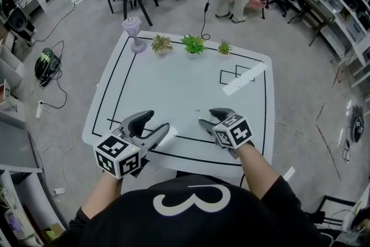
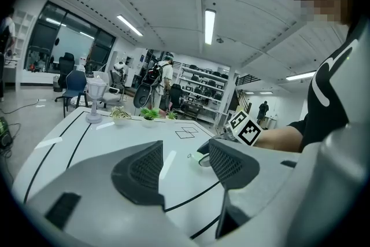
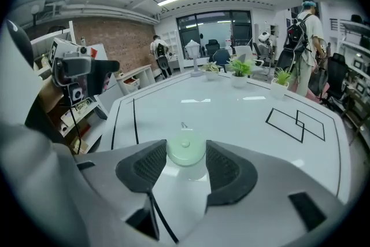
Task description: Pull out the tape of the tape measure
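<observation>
Evidently, the tape measure (image 3: 185, 150), a pale green disc, is located near the 6 o'clock edge of the bench (image 1: 173, 84), where it is clamped by the right tongs (image 1: 211, 118). The pads are pressed on its rim at 9 and 3 o'clock, as seen in the right gripper view, so that the round face and the far side of the case are left uncovered. This grip is judged to serve as an anchor: the case is fixed so that the tape can be drawn against it. Whether the case rests on the bench or is held just clear of it cannot be told.

The left tongs (image 1: 158, 122) are spread wide and nothing is gripped by them. They are placed at 9 o'clock of the right tongs, near but apart, and are aimed at the case. In the left gripper view a small tab (image 2: 191, 155), probably the tape's end, is framed in the gap between the pads. The wide opening is judged to be readiness for a pinch on that tab; the pull is not yet begun.
</observation>
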Demonstrator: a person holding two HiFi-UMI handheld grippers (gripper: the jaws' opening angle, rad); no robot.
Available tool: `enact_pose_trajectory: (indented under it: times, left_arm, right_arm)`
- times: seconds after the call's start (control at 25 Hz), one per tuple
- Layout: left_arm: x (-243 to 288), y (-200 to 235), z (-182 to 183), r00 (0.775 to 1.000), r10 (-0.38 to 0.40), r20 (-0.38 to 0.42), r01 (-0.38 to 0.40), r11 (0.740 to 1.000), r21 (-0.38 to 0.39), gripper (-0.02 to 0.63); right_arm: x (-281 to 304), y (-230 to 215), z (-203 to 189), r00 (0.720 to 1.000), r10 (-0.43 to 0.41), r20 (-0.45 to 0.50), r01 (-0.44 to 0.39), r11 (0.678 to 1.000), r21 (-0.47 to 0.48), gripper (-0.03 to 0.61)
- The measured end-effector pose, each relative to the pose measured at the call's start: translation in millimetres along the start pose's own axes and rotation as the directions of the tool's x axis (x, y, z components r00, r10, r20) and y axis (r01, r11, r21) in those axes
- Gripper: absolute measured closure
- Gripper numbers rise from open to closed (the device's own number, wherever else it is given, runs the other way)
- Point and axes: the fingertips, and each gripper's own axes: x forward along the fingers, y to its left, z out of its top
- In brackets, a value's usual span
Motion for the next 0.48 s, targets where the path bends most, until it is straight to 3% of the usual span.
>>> enact_pose_trajectory:
  times: [0.48]
  left_arm:
    - [-5, -45, 14, 0.995, -0.087, 0.04, 0.084, 0.994, 0.067, 0.367]
  right_arm:
    - [-99, 65, 37, 0.988, 0.056, 0.147, -0.035, 0.989, -0.141, 0.36]
